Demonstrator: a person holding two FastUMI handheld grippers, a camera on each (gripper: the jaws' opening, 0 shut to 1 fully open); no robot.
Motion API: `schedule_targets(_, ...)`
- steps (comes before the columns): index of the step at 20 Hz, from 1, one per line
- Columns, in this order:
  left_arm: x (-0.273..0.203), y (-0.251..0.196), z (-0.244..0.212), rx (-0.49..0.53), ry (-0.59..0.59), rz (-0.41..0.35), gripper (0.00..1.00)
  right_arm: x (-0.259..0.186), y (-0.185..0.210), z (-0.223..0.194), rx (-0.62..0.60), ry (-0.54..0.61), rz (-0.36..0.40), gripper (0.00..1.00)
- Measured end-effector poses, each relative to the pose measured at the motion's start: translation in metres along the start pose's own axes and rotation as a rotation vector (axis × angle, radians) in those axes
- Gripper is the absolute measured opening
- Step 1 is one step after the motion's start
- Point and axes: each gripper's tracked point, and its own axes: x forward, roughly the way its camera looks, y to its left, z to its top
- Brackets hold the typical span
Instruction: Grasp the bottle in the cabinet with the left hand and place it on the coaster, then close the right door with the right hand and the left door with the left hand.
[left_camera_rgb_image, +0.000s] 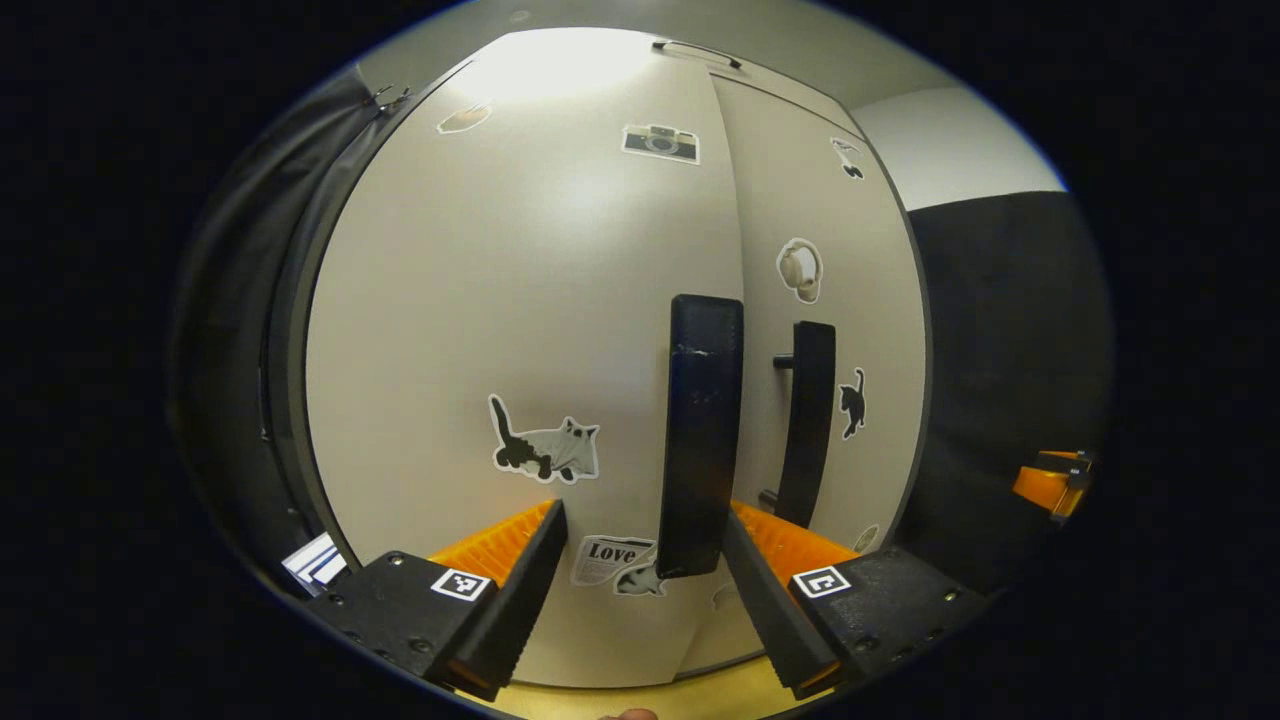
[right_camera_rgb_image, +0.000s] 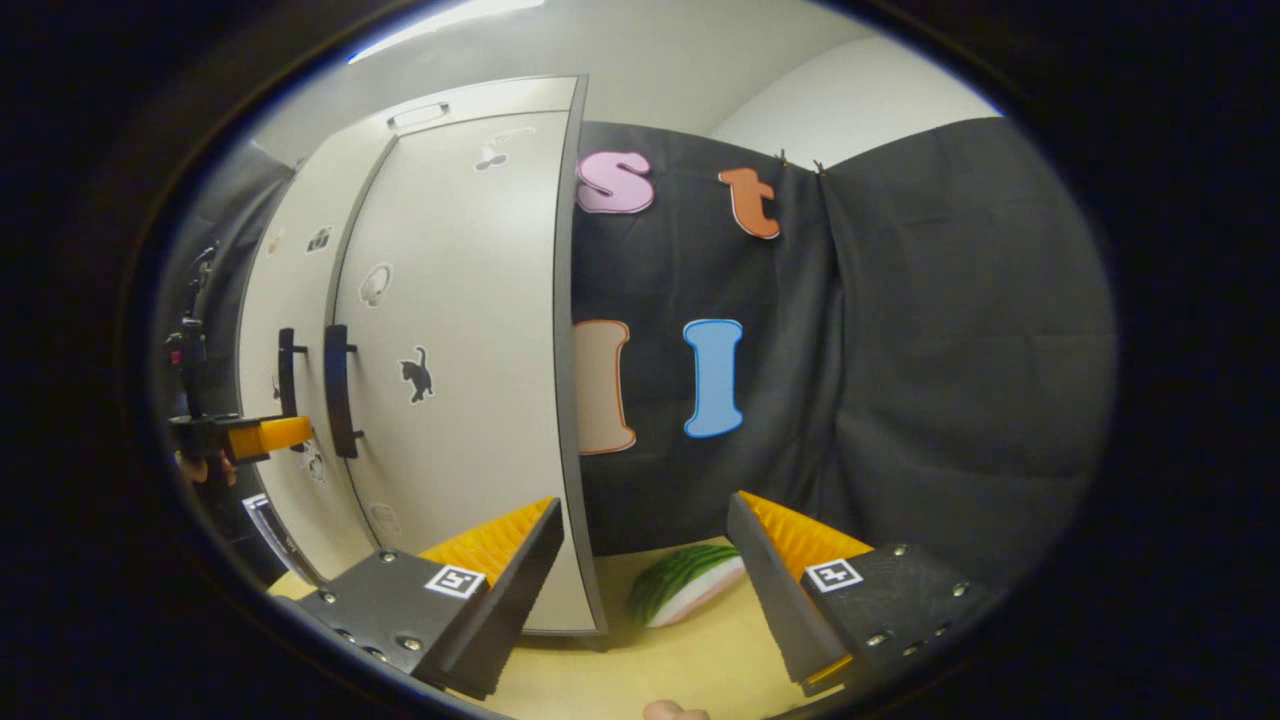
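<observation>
**Both doors shut, both grippers wide**

While the left gripper (left_camera_rgb_image: 640, 590) faced the cabinet head-on, its fingers stood wide apart with nothing between them. Just ahead of it rose the left door (left_camera_rgb_image: 520, 330), pale and flat, carrying a cat sticker (left_camera_rgb_image: 545, 447) above the left finger and a camera sticker (left_camera_rgb_image: 660, 143) high up. A dark handle (left_camera_rgb_image: 700, 440) ran upright just ahead of the right finger; whether they touched could not be told. To the right lay the right door (left_camera_rgb_image: 820, 250) with its own handle (left_camera_rgb_image: 808, 420). The two doors met at a narrow seam and looked closed. Below the fingers showed a strip of yellowish table (left_camera_rgb_image: 720, 690). Far to the right, against the black wall, the other gripper's tip (left_camera_rgb_image: 1048, 485) poked in.

From the right gripper view, the right gripper (right_camera_rgb_image: 645, 590) also stood wide and held nothing. The cabinet (right_camera_rgb_image: 460, 350) was ahead and to its left, side edge toward it. Between its fingers, on the light wooden table (right_camera_rgb_image: 620, 680), lay a watermelon-slice piece (right_camera_rgb_image: 685, 595) near the cabinet's foot. Black cloth (right_camera_rgb_image: 900, 350) covered the wall ahead and to the right, with pale wall above. Far left, the left gripper (right_camera_rgb_image: 245, 437) hovered near the handles. The bottle and coaster were hidden from both cameras.
</observation>
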Motion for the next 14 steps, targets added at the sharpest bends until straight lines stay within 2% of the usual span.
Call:
schedule_targets(11, 0.006, 0.001, -0.002, 0.004, 0.015, 0.025, 0.93, -0.008, 0.0, 0.015, -0.028, -0.023, 0.019, 1.0)
schedule_targets(14, -0.014, -0.007, 0.016, 0.006, 0.011, 0.057, 0.96, -0.017, 0.008, 0.041, -0.01, -0.05, 0.043, 1.0)
